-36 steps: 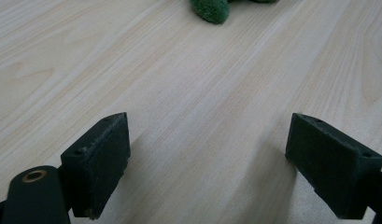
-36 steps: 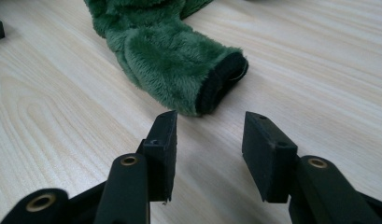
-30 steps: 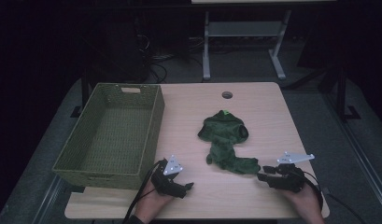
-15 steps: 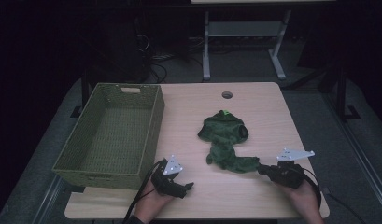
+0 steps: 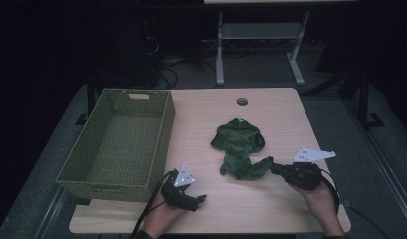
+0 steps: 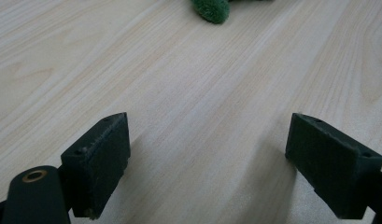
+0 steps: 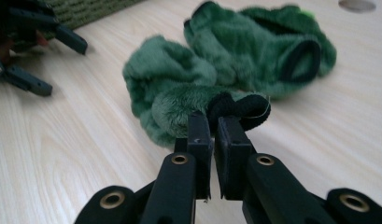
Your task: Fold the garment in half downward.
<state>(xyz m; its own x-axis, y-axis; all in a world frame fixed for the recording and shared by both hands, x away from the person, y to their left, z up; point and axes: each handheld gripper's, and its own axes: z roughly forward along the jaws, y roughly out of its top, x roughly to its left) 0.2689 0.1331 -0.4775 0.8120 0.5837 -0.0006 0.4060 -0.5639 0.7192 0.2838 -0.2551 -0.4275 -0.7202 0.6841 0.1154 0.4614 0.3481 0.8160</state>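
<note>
Right gripper (image 5: 274,168), lower right of the high view: jaws have just been closing and now pinch the black-trimmed cuff of the green fuzzy garment (image 5: 239,147). Garment lies crumpled at centre of the table (image 5: 270,107), right of the woven basket (image 5: 161,144). Left gripper (image 6: 207,158), bottom centre: jaws spread wide over bare wood, grasping nothing.

Left hand (image 5: 163,211) at 7 o'clock on the table, low, left gripper (image 5: 200,199) pointing toward 3 o'clock, its 2 jaws wide apart with nothing between. Right hand (image 5: 318,199) at 5 o'clock, right gripper (image 5: 272,168) pointing toward 10 o'clock, jaws just closed, pinching the green fabric's (image 5: 239,149) black cuff.
</note>
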